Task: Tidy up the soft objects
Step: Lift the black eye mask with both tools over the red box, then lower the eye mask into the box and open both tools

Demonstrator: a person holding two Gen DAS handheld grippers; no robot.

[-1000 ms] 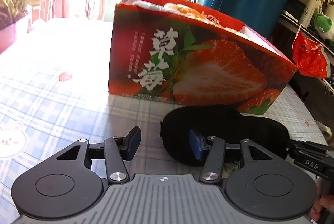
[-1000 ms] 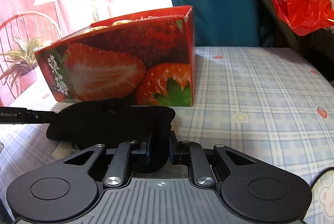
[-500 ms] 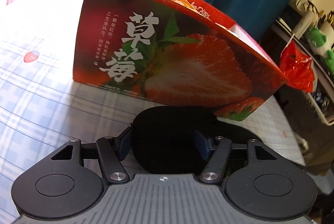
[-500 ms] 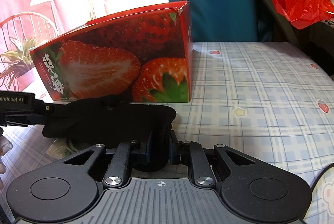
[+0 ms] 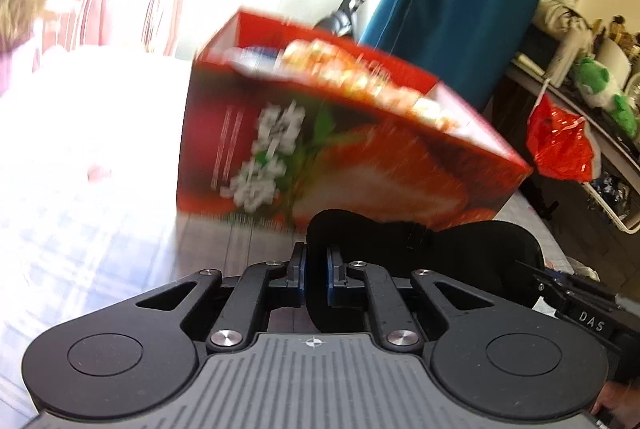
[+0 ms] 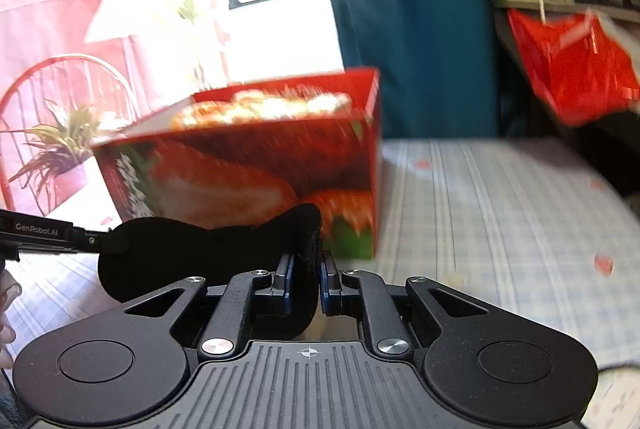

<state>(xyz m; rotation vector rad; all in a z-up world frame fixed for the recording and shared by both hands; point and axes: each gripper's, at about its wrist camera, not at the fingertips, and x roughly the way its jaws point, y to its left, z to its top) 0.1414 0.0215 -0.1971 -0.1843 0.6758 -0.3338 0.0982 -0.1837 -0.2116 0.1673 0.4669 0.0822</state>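
Black eye mask (image 5: pixel 400 249): now pinched at both ends. Left gripper (image 5: pixel 314 271), jaws just closed, grasps one end; right gripper (image 6: pixel 307 279) clenches the other. Raised off desk (image 6: pixel 480 209), before strawberry box (image 5: pixel 340 149); probably ready for boxing.

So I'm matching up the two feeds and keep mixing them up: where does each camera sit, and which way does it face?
Left wrist view: on the left gripper, looking along its fingers, which pinch one end of the black eye mask, toward the strawberry box; the right gripper enters at right.
Right wrist view: on the right gripper, clamping the mask's other end, facing the same box; the left gripper enters at left.
Shared: mask, box, checked tablecloth, red bag.
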